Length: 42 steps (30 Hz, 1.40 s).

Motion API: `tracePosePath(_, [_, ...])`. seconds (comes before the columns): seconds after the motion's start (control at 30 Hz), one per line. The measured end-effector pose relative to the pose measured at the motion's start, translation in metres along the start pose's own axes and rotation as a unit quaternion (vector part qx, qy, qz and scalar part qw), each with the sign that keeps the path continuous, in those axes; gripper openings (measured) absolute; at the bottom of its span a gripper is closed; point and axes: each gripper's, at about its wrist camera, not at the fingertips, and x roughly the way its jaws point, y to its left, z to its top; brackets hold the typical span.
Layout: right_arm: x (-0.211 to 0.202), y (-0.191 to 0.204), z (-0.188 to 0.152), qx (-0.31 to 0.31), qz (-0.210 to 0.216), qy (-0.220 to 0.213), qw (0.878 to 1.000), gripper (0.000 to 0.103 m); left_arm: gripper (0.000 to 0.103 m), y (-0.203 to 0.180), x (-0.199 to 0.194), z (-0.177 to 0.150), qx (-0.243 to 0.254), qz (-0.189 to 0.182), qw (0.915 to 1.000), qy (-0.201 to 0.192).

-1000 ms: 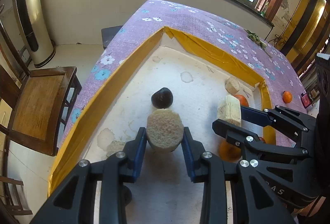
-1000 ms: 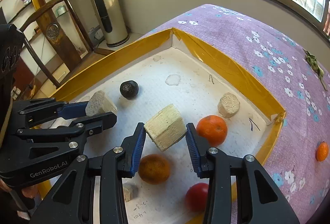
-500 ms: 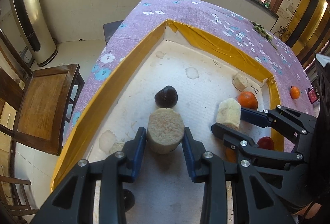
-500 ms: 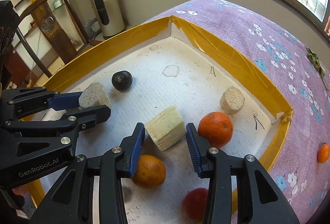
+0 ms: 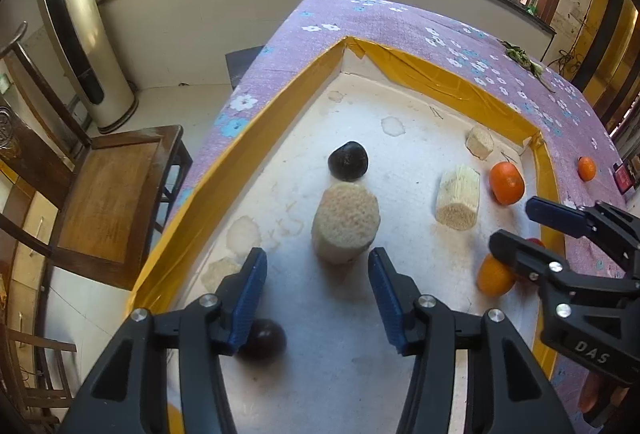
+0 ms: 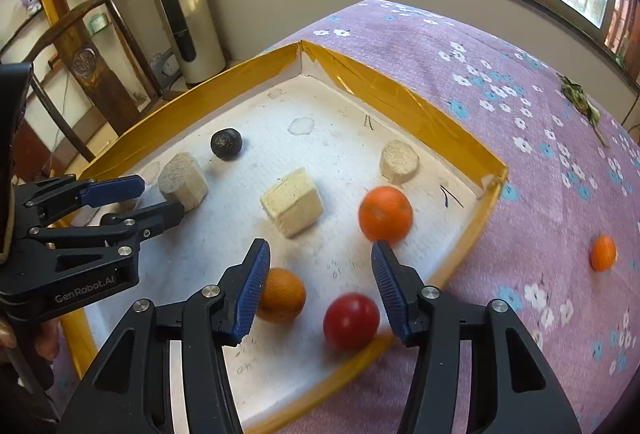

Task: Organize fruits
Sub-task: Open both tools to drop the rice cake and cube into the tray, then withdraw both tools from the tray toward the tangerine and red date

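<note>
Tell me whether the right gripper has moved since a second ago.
Yes. The right gripper has opened, released the wedge block onto the tray floor, and backed toward the tray's near edge, judged against the tray's corner.

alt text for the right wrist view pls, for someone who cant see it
The open right gripper hangs empty over a yellow-rimmed tray on a purple floral cloth. In the tray lie a pale wedge block, two rounder blocks, two oranges, a red fruit and a dark fruit. The left gripper, also open, enters from the left.
</note>
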Motion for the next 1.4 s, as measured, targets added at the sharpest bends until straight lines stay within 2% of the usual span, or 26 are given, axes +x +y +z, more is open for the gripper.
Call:
tracePosePath(0.13, [-0.015,-0.001,-0.011,0.011,0.008,-0.009,1.0,0.054,0.062,-0.004,-0.012,-0.007,-0.002,0.002,0.9999,-0.012])
tracePosePath(0.4, [-0.048,-0.009,-0.037,0.029,0.022,-0.024,0.999,0.055,0.065,-0.031,-0.038,-0.02,0.014,-0.004,0.9994,-0.032])
tracePosePath(0.73, [-0.083,-0.054,-0.074,0.072,0.008,-0.034,0.997,0.058,0.073,-0.087,-0.058,-0.025,0.044,-0.022,0.9976,-0.048])
tracePosePath(0.83, [-0.092,-0.08,-0.087,0.094,-0.004,-0.036,0.995,0.059,0.077,-0.104,-0.061,-0.025,0.053,-0.023,0.9969,-0.053])
tracePosePath(1.03, [-0.105,-0.144,-0.103,0.14,-0.041,-0.042,0.988,0.059,0.077,-0.139,-0.06,-0.024,0.069,-0.034,0.996,-0.045])
tracePosePath(1.27, [-0.106,-0.231,-0.084,0.161,-0.094,-0.063,0.98,0.059,0.077,-0.182,-0.05,-0.019,0.099,-0.044,0.9938,-0.026])
tracePosePath(1.4, [-0.086,-0.276,-0.073,0.171,-0.115,-0.045,0.978,0.059,0.077,-0.224,-0.04,0.0,0.122,-0.076,0.9895,-0.019])
